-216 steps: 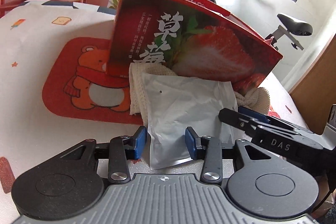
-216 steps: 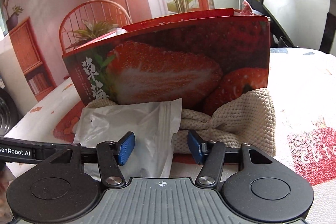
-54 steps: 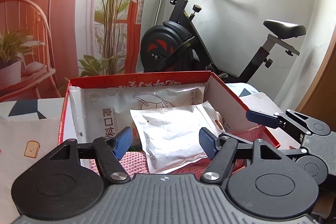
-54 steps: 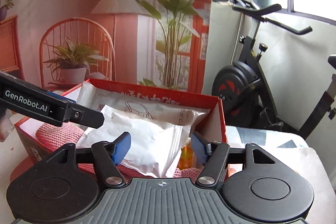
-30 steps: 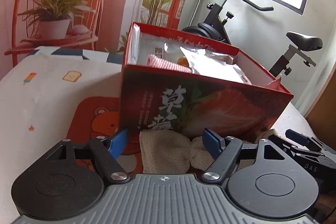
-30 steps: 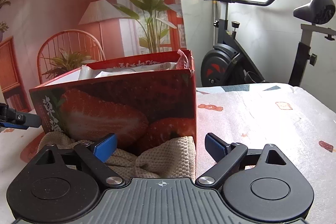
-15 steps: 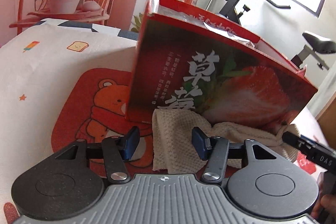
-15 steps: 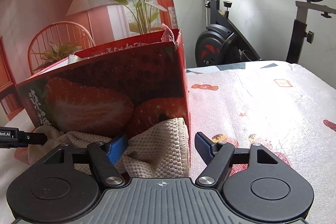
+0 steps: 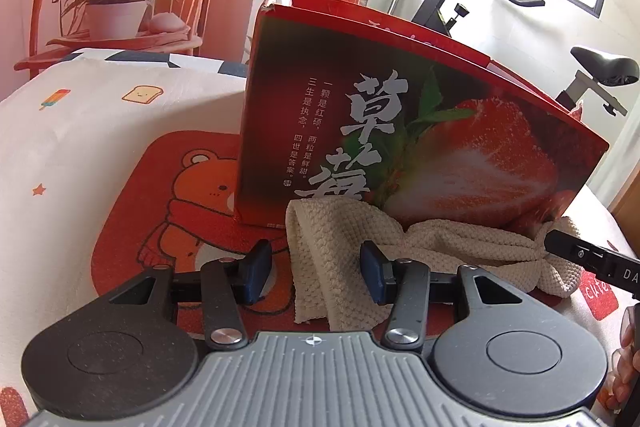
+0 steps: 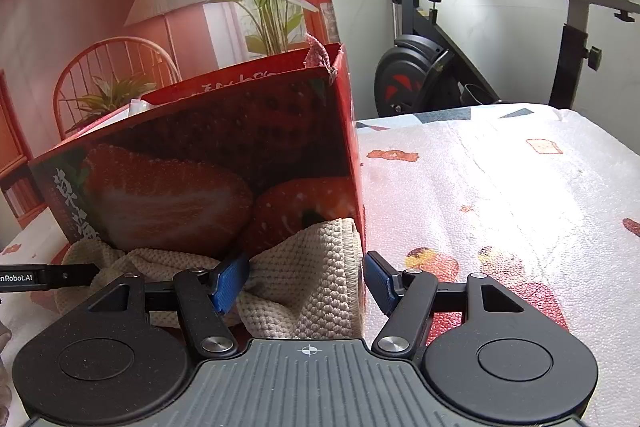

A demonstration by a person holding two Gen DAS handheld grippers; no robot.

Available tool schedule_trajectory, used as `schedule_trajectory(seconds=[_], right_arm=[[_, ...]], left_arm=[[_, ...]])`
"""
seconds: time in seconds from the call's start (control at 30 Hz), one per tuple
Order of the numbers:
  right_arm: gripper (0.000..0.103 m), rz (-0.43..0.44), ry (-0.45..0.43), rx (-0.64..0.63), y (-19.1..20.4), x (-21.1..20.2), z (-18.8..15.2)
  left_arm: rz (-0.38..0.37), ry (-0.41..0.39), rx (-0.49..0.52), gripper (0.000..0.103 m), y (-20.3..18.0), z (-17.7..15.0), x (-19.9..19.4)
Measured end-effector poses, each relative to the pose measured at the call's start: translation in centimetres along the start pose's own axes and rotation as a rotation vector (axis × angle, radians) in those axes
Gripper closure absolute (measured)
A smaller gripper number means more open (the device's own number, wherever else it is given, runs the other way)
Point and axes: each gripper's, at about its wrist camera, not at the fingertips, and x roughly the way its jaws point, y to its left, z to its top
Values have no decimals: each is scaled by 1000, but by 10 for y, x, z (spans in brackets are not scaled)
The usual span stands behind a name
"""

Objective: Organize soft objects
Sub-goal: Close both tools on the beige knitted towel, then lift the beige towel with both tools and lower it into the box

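Closing both claws on the cream waffle-knit cloth (image 9: pixel 440 247) lying on the desk against the red strawberry-printed cardboard box (image 9: pixel 400 131).
Our left claw (image 9: pixel 316 273) and right claw (image 10: pixel 306 281) narrow around opposite cloth ends, pads not yet pressing; next we pinch, lift, and drop it into the box, where only a pink scrap shows.
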Motion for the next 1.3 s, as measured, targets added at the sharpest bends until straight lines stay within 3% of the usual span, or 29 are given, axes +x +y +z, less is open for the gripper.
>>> schedule_trajectory(seconds=[0.23, 0.43, 0.5, 0.67, 1.03, 1.17, 1.3], right_arm=[[42, 1, -2, 6, -1, 0, 0], [44, -13, -55, 37, -7, -9, -3], [52, -6, -28, 50, -10, -5, -2], [55, -1, 2, 27, -7, 0, -1], [54, 88, 76, 154, -25, 11, 0], [63, 91, 74, 136, -23, 9, 0], [82, 86, 77, 82, -14, 4, 3]], left_arm=[[15, -6, 21, 52, -6, -1, -2], [14, -14, 21, 53, -7, -3, -4], [6, -17, 24, 59, -7, -3, -4], [16, -38, 100, 74, -18, -7, -7], [1, -24, 75, 74, -12, -5, -3], [6, -22, 80, 74, -13, -4, -3], [29, -24, 131, 87, -24, -3, -7]])
